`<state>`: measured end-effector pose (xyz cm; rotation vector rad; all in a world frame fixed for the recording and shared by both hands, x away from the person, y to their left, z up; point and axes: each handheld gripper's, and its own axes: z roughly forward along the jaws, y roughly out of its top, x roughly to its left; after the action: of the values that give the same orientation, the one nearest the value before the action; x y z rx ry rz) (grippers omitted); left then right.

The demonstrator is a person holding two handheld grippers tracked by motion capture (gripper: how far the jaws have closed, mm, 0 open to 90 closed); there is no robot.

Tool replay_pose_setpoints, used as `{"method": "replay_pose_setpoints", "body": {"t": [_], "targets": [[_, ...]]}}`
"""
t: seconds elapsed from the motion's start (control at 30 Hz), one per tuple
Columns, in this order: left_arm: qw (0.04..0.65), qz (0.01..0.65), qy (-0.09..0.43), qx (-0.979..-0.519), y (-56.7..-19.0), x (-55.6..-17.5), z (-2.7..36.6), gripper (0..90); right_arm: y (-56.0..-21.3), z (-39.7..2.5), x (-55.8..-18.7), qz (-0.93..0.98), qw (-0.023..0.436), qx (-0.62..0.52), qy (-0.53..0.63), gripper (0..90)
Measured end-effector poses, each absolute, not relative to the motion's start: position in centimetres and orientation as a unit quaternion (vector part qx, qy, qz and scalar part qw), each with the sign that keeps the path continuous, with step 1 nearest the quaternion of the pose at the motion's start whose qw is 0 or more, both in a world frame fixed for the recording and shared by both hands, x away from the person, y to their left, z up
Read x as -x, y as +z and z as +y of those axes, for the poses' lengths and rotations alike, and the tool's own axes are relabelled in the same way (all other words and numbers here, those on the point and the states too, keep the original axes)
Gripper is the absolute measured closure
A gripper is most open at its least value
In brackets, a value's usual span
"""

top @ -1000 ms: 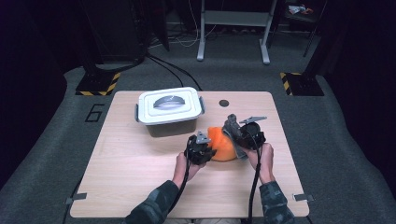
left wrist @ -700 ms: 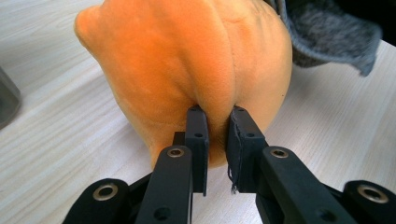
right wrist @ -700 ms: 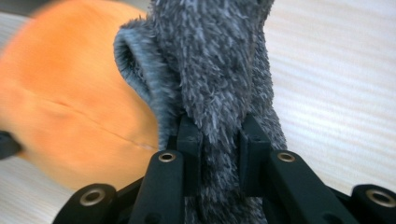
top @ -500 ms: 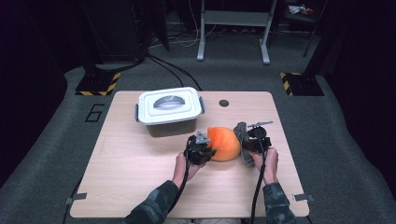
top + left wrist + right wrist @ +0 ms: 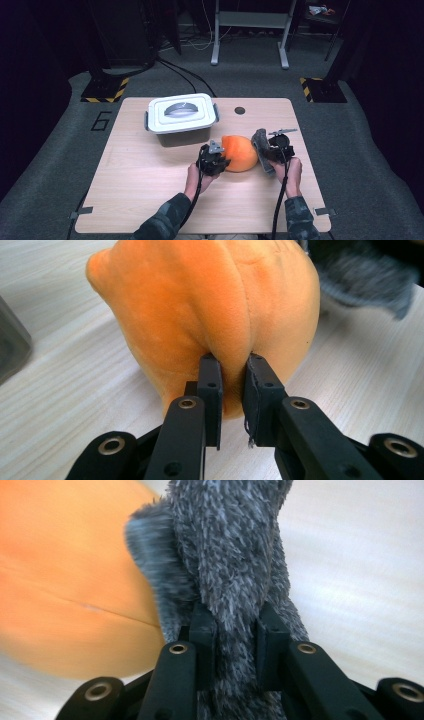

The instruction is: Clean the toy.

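A soft orange plush lump (image 5: 240, 152) rests on the wooden table (image 5: 150, 185) between my two hands. My left gripper (image 5: 216, 159) is shut on a fold of the orange plush (image 5: 210, 310), pinched between its black pads (image 5: 210, 385). A fuzzy grey piece (image 5: 261, 146) stands at the plush's right side. My right gripper (image 5: 272, 150) is shut on this grey fuzzy piece (image 5: 235, 560), with the orange plush (image 5: 65, 595) blurred just to its left. How the grey piece joins the orange one is hidden.
A grey box with a white clip-on lid and handle (image 5: 181, 117) stands at the back left of the table. A small dark round hole (image 5: 240, 110) lies behind the plush. Dark floor, cables and a metal stand surround the table.
The right gripper has moved right and slightly toward me, drawing the grey piece off the top of the orange plush to its right side. The left gripper stays pinched on the plush.
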<state>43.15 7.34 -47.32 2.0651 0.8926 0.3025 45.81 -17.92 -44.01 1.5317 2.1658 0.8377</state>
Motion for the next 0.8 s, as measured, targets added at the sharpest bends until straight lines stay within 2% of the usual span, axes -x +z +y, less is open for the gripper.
{"method": "replay_pose_setpoints", "body": {"t": [0.17,0.47,0.5,0.67,0.8], "targets": [[0.422,0.357,0.122,-0.824,-47.4,-43.2,7.4,78.8,-41.6,-16.4,-44.6,0.778,0.186,-0.504,0.326,74.2],[0.438,0.356,0.113,-0.818,-47.3,-43.3,7.7,74.0,-43.3,-15.0,-45.5,0.790,0.175,-0.501,0.307,74.5],[0.442,0.355,0.111,-0.817,-47.2,-43.3,7.7,72.3,-43.3,-15.0,-45.5,0.790,0.173,-0.503,0.306,74.4],[0.440,0.342,0.133,-0.820,-46.9,-43.0,7.4,51.0,-43.3,-15.4,-45.9,0.789,0.170,-0.503,0.308,74.4],[0.429,0.336,0.150,-0.825,-47.0,-42.9,7.0,45.1,-43.3,-15.4,-46.2,0.788,0.171,-0.505,0.308,74.4]]}}
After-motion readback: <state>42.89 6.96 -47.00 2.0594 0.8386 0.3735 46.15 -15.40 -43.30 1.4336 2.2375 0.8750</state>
